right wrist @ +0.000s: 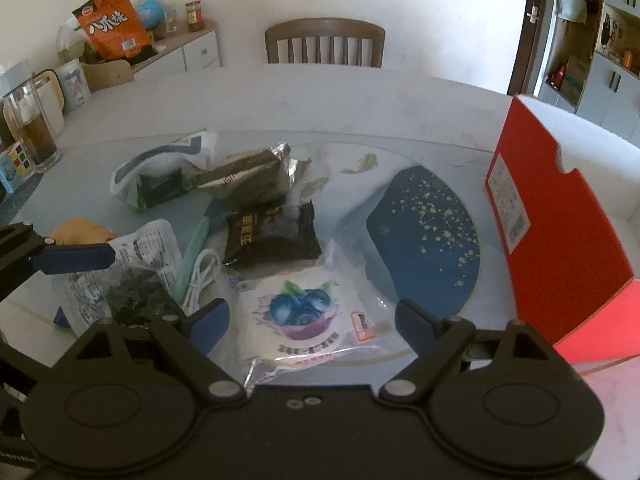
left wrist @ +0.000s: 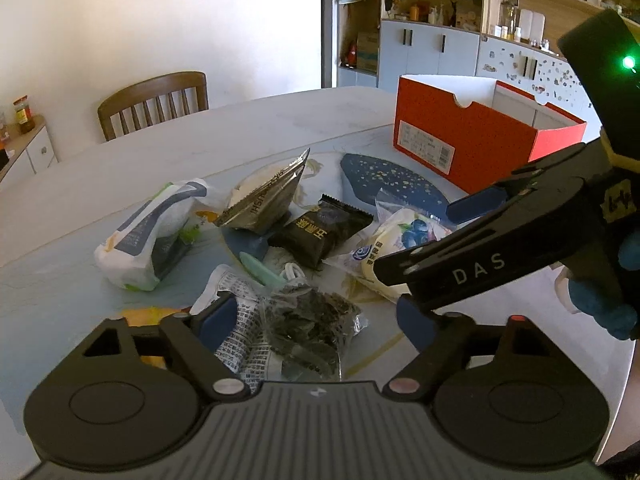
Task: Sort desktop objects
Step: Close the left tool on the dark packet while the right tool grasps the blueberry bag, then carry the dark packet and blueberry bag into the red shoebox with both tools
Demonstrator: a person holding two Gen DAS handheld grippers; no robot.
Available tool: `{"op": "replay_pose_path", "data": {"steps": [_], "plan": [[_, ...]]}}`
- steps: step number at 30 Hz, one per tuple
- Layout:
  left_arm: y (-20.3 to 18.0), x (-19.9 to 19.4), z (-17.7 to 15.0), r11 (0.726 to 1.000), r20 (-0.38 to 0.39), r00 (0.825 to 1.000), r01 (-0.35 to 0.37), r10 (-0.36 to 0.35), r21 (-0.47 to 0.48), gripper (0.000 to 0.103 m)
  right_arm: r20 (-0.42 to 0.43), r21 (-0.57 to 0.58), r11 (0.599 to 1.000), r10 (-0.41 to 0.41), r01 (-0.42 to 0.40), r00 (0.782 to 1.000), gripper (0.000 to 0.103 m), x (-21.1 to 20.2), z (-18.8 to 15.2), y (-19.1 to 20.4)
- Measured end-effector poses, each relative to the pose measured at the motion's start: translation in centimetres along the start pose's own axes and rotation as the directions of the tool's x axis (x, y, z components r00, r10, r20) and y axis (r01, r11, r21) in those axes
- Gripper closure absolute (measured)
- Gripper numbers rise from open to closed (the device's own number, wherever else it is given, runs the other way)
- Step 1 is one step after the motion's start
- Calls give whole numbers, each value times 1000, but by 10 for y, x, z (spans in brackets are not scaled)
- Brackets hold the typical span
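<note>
- Table (right wrist: pixel 420 92) — snack clutter piled in the middle, red box (left wrist: pixel 472 136) standing open at the far right edge. Judging by the task, that's the bin the packets go into.
- Right claw (right wrist: pixel 308 322) is spread wide, nothing between its pads. The blueberry bun packet (right wrist: pixel 304 320) lies flat directly under and ahead of it, framed by both fingers. Packet's long side runs roughly away from the camera, so the jaws straddle its width.
- Left claw (left wrist: pixel 316 324) is also apart and gripping nothing — the clear bag of dark dried bits (left wrist: pixel 316 332) sits between its fingers, printed end touching the left pad (left wrist: pixel 218 320); can't tell if it's pressing yet.
- Nearer arm: the right one for the bun packet and the box; the left one for the dried-bits bag.
- Black wrapper (right wrist: pixel 272 236) and white cable (right wrist: pixel 200 276) lie just beyond, between the two targets — snag risk, I'd guess.
</note>
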State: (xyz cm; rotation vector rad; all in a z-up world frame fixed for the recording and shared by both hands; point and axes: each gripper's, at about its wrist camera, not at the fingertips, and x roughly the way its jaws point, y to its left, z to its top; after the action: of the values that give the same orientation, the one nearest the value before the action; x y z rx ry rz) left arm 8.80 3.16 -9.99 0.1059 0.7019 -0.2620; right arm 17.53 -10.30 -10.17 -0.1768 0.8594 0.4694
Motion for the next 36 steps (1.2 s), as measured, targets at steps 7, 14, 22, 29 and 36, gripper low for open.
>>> {"op": "replay_pose_path", "data": {"steps": [7,14,22,29,36], "plan": [[-4,4,-3,999,22,1000,-11,10,44,35,-13,6,1000,-1,1,1000,15,7,1,0],[-3,7,-5,999,-3,1000,7,-7,37,52,-12,0,1000,21,-21,1000,29,7,4,2],[-3,7,-3,999,-12,1000,18,-18,35,65,-3,-7,1000,13,-13,1000,44,2,8,3],[-3,1,3,999,-5,999,32,-32,19,66,0,10,1000,-12,12,1000,49,-5,11,-1],[-6,-10,16,999,13,999,42,-42,7,66,29,25,1000,-15,14,999,49,-24,17,-7]]}}
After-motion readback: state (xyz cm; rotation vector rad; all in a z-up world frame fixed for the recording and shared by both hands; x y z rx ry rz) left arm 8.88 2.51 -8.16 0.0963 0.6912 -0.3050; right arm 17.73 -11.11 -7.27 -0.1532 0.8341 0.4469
